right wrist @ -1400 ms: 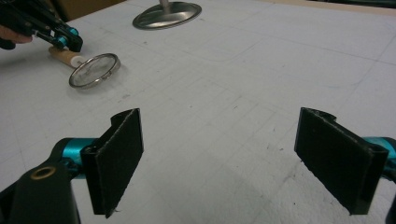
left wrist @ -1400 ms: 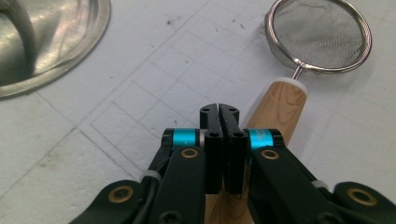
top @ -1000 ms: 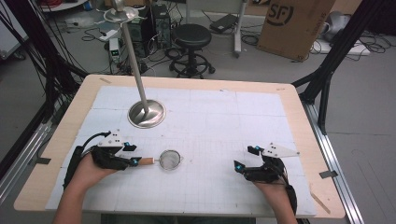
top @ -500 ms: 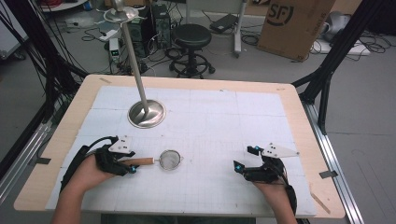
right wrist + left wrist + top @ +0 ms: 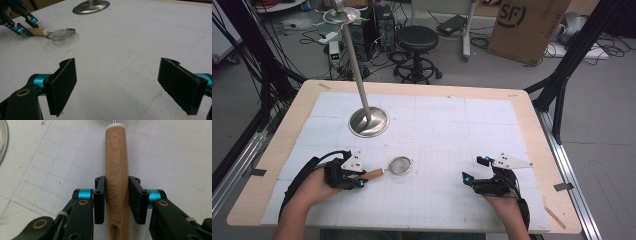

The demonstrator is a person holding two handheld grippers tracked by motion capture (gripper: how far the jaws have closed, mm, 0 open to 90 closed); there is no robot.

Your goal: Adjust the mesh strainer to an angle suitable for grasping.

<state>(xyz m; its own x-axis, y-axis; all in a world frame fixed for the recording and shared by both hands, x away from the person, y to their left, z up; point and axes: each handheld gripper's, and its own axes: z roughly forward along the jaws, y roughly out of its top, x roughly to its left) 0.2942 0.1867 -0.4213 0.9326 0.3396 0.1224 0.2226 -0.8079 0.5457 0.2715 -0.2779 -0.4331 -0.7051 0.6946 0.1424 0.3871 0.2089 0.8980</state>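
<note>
A small metal mesh strainer [image 5: 400,165] with a wooden handle [image 5: 116,157] marked "KITCHEN TOOL" lies on the white gridded mat [image 5: 437,130], left of centre. My left gripper [image 5: 363,176] has the handle between its jaws. They have just been closing, and in the left gripper view [image 5: 116,182] both pads sit flush against the wood. At the front right, my right gripper [image 5: 472,169] rests wide open, its jaws [image 5: 125,82] holding nothing. The right gripper view also has the strainer [image 5: 60,33] and the left gripper [image 5: 25,25] at far left.
A metal stand with a round base [image 5: 368,121] and a tall pole stands at the back left of the mat, its base [image 5: 91,6] behind the strainer. The wooden table's edge [image 5: 557,200] runs close to the right hand. A stool and a cardboard box stand beyond the table.
The left gripper slid right along the handle toward the strainer bowl, and its jaws came in onto the wood. The right gripper and the strainer kept still.
</note>
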